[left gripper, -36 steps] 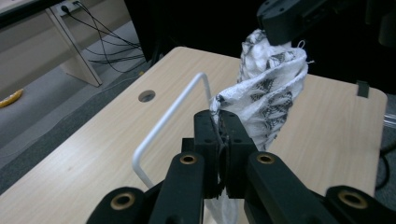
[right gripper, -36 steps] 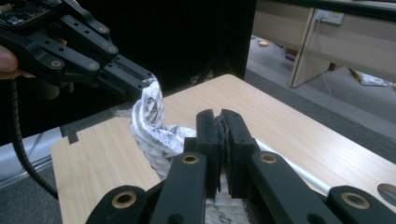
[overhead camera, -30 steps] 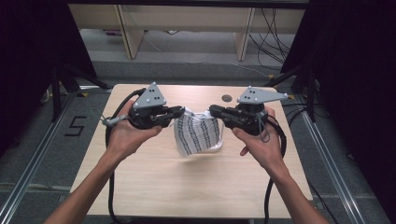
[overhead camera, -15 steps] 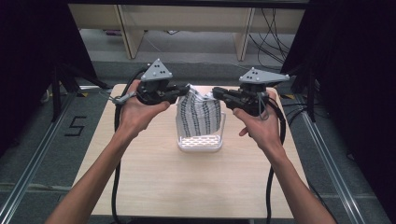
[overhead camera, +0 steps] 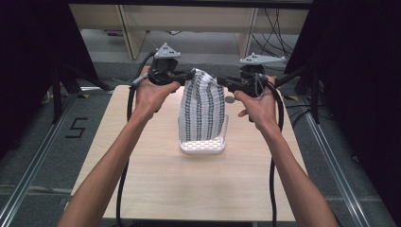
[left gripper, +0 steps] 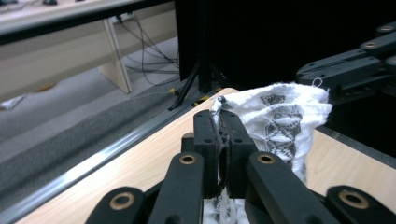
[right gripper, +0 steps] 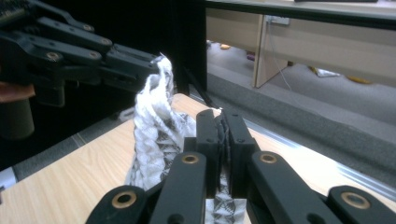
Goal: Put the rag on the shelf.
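Since the earlier frames both hands have carried the cloth [overhead camera: 202, 111] up and toward the far side of the worktop [overhead camera: 156, 179], so that it now hangs stretched tall rather than bunched low. The left gripper [overhead camera: 191, 74] is clamped on the cloth's upper left corner and the right gripper [overhead camera: 218, 81] on its upper right corner, each with its jaws closed tight on the fabric, as the left gripper view [left gripper: 219, 135] and the right gripper view [right gripper: 223, 140] also show. The cloth is white with dark patterned stripes, and its lower end drops into a small white basket [overhead camera: 202, 146] standing at the middle of the worktop. A small dark round disc [overhead camera: 230, 100] lies on the worktop just right of the cloth, near the right hand [overhead camera: 257, 106].
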Tool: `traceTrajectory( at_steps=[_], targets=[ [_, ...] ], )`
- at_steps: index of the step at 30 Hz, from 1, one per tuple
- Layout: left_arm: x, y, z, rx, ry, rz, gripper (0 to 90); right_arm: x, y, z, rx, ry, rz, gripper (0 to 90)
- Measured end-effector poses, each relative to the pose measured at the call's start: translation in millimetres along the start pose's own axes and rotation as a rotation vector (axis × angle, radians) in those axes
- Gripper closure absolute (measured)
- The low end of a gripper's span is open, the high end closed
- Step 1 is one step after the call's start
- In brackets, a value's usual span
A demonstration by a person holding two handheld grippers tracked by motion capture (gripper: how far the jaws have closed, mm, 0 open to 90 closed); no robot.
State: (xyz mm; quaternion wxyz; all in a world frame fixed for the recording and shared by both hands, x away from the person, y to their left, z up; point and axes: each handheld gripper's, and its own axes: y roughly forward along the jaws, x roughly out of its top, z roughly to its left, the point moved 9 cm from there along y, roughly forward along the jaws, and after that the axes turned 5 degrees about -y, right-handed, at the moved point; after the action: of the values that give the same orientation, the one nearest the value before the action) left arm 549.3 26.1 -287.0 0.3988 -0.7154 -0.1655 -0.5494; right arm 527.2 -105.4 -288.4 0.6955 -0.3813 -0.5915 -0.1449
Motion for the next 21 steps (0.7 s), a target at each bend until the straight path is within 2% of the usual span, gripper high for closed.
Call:
traceTrajectory(
  at_steps=[2,3,4,5,11,13,14,15,16,17,18,21],
  targets=[
    [-2.3,7.7,5.3,0.0,-0.028,0.004,86.4,-0.7,5.0,-4.1,0.01,0.01,-0.001,87.2],
    [-4.1,12.6,9.1,0.001,-0.048,0.006,86.3,-2.5,7.9,-6.9,0.0,0.025,0.006,87.2],
    [-4.1,12.6,9.1,0.001,-0.048,0.006,86.3,-4.0,11.8,-10.8,-0.002,0.027,0.012,87.2],
    [-7.5,19.4,14.5,0.0,-0.074,0.011,86.3,-5.4,14.5,-13.3,-0.009,0.041,0.016,87.2],
    [-16.1,31.3,23.6,-0.004,-0.121,0.026,86.2,-10.1,28.3,-24.1,-0.004,0.077,0.015,87.1],
    [-19.7,35.2,26.4,-0.004,-0.131,0.032,86.2,-15.0,34.8,-29.0,-0.014,0.092,0.041,87.0],
    [-23.4,36.8,29.6,0.0,-0.132,0.05,86.2,-16.8,37.9,-31.6,-0.017,0.094,0.044,87.0],
    [-24.6,39.2,30.8,0.002,-0.15,0.042,86.2,-19.6,42.3,-35.1,-0.022,0.097,0.049,86.9],
    [-26.8,40.8,32.7,0.002,-0.153,0.047,86.2,-21.8,44.5,-35.9,-0.025,0.118,0.057,86.9],
    [-28.9,42.6,34.0,-0.002,-0.159,0.05,86.2,-23.5,47.3,-38.1,-0.028,0.109,0.061,86.8],
    [-31.2,44.0,35.5,0.003,-0.166,0.056,86.2,-25.0,49.9,-37.8,-0.022,0.126,0.063,86.8],
    [-38.7,48.5,39.8,0.008,-0.167,0.077,86.2,-30.1,57.6,-41.0,-0.025,0.127,0.079,86.5]
  ],
)
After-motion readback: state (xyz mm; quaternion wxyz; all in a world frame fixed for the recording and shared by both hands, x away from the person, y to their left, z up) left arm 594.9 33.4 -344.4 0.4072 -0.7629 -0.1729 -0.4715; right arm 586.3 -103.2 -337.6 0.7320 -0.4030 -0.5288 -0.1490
